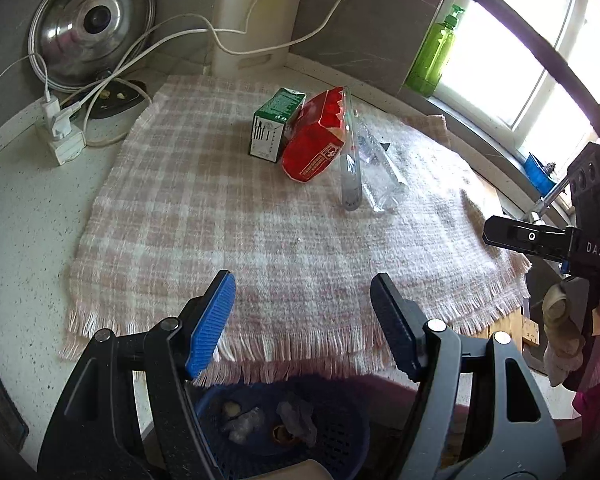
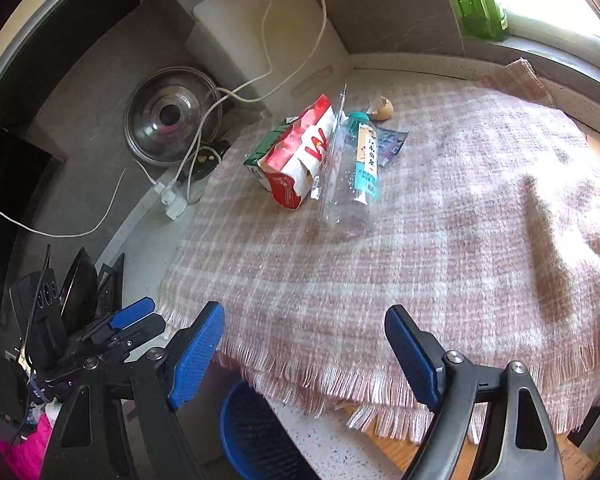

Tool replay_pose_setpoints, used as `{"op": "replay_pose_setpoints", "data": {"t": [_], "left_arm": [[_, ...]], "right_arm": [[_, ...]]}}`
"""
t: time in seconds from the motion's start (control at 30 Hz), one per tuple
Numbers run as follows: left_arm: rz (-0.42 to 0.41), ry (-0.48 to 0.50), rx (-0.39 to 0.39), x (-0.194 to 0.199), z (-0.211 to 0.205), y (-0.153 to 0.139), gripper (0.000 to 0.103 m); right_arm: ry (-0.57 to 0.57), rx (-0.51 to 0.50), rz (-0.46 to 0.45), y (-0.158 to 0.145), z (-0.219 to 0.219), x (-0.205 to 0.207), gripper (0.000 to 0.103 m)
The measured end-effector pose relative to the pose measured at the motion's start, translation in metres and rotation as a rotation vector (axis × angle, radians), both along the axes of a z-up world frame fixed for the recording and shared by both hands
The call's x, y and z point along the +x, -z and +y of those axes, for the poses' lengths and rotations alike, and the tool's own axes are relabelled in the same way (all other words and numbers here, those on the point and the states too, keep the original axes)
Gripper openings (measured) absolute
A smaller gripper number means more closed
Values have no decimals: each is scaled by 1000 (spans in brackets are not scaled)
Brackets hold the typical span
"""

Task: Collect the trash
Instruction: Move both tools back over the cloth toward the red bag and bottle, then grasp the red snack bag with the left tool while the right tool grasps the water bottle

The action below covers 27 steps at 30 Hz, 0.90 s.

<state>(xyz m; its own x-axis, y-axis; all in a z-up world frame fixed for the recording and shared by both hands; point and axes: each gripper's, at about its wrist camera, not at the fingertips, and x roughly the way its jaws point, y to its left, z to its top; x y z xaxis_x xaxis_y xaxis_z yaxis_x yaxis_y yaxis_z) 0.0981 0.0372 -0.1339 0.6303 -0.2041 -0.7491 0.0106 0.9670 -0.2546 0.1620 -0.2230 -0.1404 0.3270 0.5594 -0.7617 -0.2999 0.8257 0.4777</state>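
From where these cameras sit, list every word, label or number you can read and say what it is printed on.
"DAS": white letters on the black body of the right gripper, seen from the left wrist.
Red carton: a large white mark and small print, not readable.
Green carton: barcode and fine print, too small to read.
Clear bottle: vertical characters on its teal label, too blurred to read.
Foil sachet: print illegible.

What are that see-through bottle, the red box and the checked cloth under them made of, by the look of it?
The bottle looks like thin clear plastic: you see the cloth through it, and it glints. The red box seems glossy printed cardboard, with a torn white edge and creases. The checked cloth looks like a coarse woven fabric, matte, with a loose thread fringe.
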Motion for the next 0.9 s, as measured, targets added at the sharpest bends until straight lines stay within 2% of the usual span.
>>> {"op": "replay_pose_setpoints", "data": {"t": [0.47, 0.57, 0.63, 0.9], "left_arm": [[-19, 41, -8, 87, -21, -12, 72], [-7, 57, -10, 109, -24, -15, 72], [2, 64, -22, 124, -25, -15, 72], [38, 90, -10, 173, -32, -15, 68]], "right_arm": [[14, 70, 113, 27, -3, 80, 82], [28, 104, 147, 35, -5, 97, 80], [33, 113, 159, 39, -5, 107, 75], [38, 143, 213, 54, 7, 145, 72]]}}
